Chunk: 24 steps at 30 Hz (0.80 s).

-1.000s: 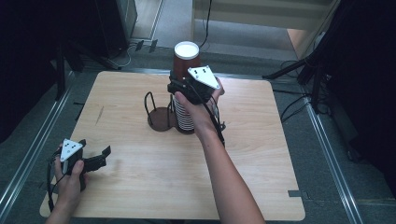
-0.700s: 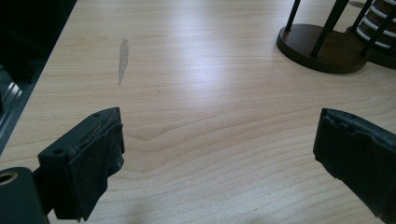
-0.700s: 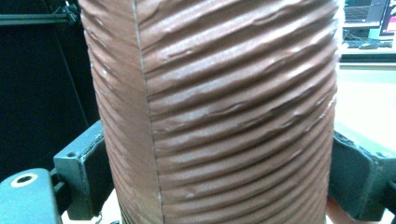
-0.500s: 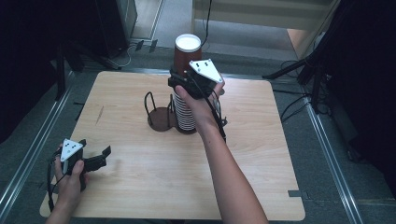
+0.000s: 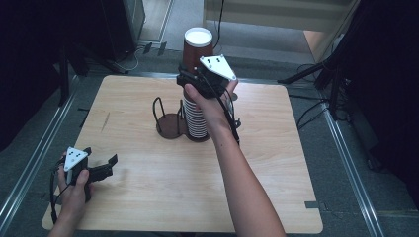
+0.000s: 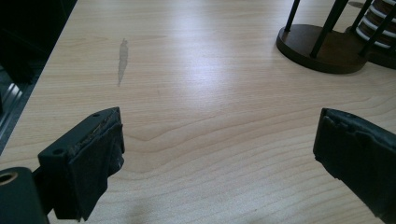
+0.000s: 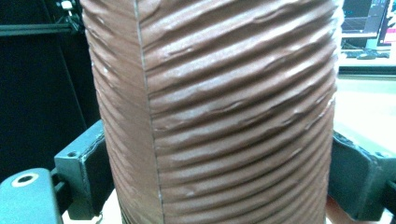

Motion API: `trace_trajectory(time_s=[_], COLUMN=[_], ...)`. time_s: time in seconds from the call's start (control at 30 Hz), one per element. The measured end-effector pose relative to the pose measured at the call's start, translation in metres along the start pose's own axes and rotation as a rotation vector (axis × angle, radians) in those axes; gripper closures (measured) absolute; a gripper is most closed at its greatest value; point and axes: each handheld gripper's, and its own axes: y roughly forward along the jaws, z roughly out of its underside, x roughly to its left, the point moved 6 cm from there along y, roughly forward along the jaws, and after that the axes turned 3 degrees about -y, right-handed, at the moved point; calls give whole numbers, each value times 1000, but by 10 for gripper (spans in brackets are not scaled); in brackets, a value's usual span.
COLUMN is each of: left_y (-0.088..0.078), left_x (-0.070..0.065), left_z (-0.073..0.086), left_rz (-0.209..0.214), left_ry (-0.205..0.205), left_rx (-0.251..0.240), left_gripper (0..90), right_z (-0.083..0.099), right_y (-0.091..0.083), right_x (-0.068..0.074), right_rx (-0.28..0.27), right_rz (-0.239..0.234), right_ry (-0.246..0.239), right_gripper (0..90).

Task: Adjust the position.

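A brown ribbed paper cup (image 5: 197,45) with a white inside sits between the jaws of my right gripper (image 5: 191,83), which is shut on its lower wall. The cup is raised above a stack of nested brown and white cups (image 5: 196,121) that stands in a dark wire holder (image 5: 169,124) at the middle of the table. Close up in the right gripper view, the cup's ridged wall (image 7: 224,93) spans the gap of the right gripper (image 7: 215,179), a pad pressing on each side. At the table's front left, my left gripper (image 5: 101,158) rests open, nothing between its jaws (image 6: 219,158).
The wooden table (image 5: 148,197) has bare room in front of and to the right of the holder (image 6: 322,46). A grey scuff mark (image 6: 122,58) lies ahead of the left gripper. Dark stands and cables line the floor around the table.
My right gripper has risen a little with the top cup, which now stands higher above the stack. The left gripper has not moved.
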Motion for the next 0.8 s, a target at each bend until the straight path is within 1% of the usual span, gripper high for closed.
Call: trace_trajectory(time_s=[0.13, 0.2, 0.23, 0.37, 0.4, 0.53, 0.6, 0.77, 0.8], left_y=[0, 0, 0, 0, 0, 0, 0, 0, 0], left_x=[0, 0, 0, 0, 0, 0, -1, -1, 0], left_z=[0, 0, 0, 0, 0, 0, 0, 0, 0], left_rz=[1, 1, 2, 1, 2, 1, 1, 1, 1], left_ry=[2, 1, 2, 2, 2, 3, 3, 3, 3], left_rx=[-2, -3, -3, -3, -3, -2, -2, -2, -2], left_gripper=[26, 26, 26, 26, 26, 26, 26, 26, 26], right_z=[-10, -12, -16, -22, -27, -31, -35, -39, -40], right_y=[-1, -2, -2, -4, -5, -7, -9, -12, -13], right_x=[2, 3, 3, 4, 4, 2, 0, -4, -8], right_rx=[-18, -21, -27, -38, -50, -56, -63, -72, -74], right_rz=[-5, -7, -9, -12, -5, 1, 0, 9, 16], right_ry=[-5, -7, -3, -6, -15, -14, -10, -10, -8], right_gripper=[98, 97, 97, 97, 98, 98, 98, 98, 98])
